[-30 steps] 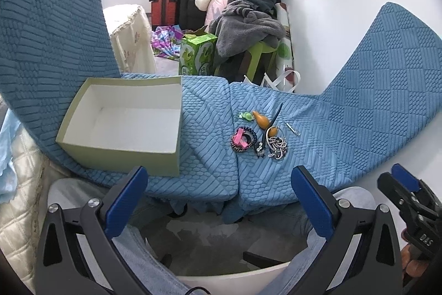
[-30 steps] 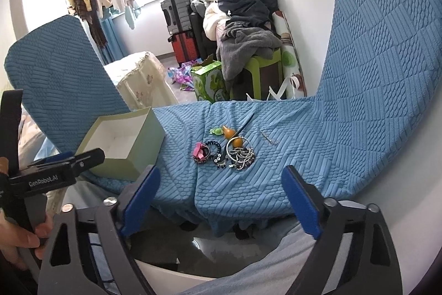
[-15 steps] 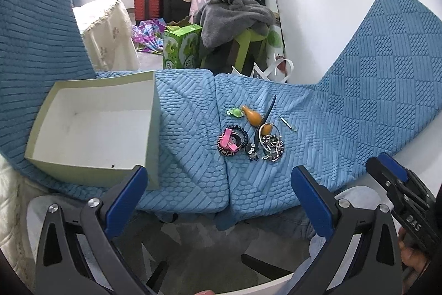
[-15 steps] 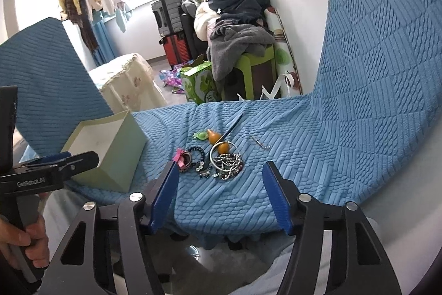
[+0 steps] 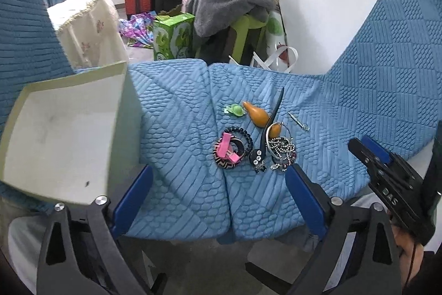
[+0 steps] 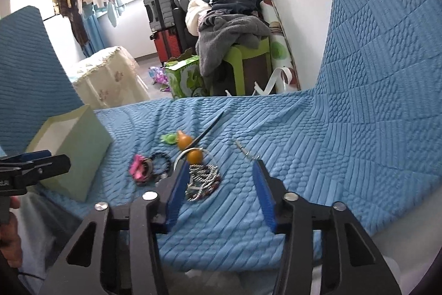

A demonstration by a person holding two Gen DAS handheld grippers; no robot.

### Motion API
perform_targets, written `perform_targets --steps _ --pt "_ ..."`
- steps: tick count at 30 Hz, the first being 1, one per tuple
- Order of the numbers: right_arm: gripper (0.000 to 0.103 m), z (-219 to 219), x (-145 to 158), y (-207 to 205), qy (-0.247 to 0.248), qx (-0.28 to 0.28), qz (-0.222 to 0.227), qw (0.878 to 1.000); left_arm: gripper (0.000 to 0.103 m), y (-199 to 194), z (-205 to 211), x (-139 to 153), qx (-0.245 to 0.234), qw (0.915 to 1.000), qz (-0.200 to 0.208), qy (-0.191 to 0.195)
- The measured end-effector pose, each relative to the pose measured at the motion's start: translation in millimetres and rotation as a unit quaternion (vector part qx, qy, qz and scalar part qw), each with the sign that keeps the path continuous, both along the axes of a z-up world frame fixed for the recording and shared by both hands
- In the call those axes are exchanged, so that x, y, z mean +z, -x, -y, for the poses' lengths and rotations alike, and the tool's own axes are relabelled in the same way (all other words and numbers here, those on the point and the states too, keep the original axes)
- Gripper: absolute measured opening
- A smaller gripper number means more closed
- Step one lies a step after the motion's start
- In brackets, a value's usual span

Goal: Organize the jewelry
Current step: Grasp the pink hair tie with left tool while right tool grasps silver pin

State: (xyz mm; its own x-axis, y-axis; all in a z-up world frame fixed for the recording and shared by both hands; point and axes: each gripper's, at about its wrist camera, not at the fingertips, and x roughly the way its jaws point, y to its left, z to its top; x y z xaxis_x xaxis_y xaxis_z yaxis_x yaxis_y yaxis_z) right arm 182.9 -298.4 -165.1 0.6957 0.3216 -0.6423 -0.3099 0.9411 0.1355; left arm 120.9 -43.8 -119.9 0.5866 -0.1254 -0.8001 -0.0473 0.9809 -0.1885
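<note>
A blue quilted textured cover (image 5: 176, 145) lies over the seat surface and carries a small cluster of jewelry and hair items near its middle. In the left wrist view, the left gripper (image 5: 218, 184) hangs above the near edge of the cover with its blue-padded jaws spread wide and nothing between them. The pale green open cardboard box (image 5: 63, 134) with a white interior sits at the left on the cover, well apart from the cluster; only a small dark speck shows on its floor. The cluster comprises a pink hair clip (image 5: 228, 149) lying across a striped bangle and a black coiled hair tie (image 5: 243, 136), a black rhinestone hairpin (image 5: 266, 134) with a long thin stem, two orange gourd-shaped pendants (image 5: 258, 115), a small green hair clip (image 5: 234, 110), a tangled silver bead chain (image 5: 281, 151) and a small silver pin (image 5: 298, 121) set slightly to the right. In the right wrist view, the right gripper (image 6: 218, 181) is low over the cover with its jaws partly open — empty. Its left finger (image 6: 176, 190) sits just beside, possibly touching, the bead chain (image 6: 203, 180); the silver pin (image 6: 246, 151) lies just beyond its right finger tip. The box (image 6: 74, 151) stands to the left, and the left gripper (image 6: 33, 166) shows at the left edge.
</note>
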Motion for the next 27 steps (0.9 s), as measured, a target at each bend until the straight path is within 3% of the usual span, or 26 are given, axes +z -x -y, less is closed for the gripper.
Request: perform_targets --steps 4,8,14,18,21,27 --pt "0.031 -3.3 -17.6 -20.7 0.000 0.019 -0.014 1.000 0.080 -14.5 9.3 -14.8 -0.020 0.9998 0.003 0.003" --pt "0.031 -10.4 -36.1 -41.6 0.023 0.036 -0.019 0.999 0.074 -31.0 14.4 -30.8 -0.028 0.9996 -0.004 0.008" --pt "0.028 -11.0 -68.1 -78.0 0.044 0.055 -0.050 0.996 0.059 -55.9 7.8 -58.5 -0.018 0.9987 -0.043 0.022" --pt "0.028 -8.7 -68.1 -86.9 0.029 0.062 -0.045 0.997 0.058 -62.2 10.9 -68.6 -0.017 0.9985 -0.047 0.020" --pt "0.028 -5.0 -69.6 -99.5 0.002 0.070 -0.056 0.996 0.047 -66.6 13.9 -76.4 -0.024 0.9981 -0.053 0.022" --pt "0.027 -16.5 -80.0 -119.8 0.023 0.091 -0.076 0.993 0.035 -71.8 14.6 -84.2 -0.030 0.9977 -0.058 0.013"
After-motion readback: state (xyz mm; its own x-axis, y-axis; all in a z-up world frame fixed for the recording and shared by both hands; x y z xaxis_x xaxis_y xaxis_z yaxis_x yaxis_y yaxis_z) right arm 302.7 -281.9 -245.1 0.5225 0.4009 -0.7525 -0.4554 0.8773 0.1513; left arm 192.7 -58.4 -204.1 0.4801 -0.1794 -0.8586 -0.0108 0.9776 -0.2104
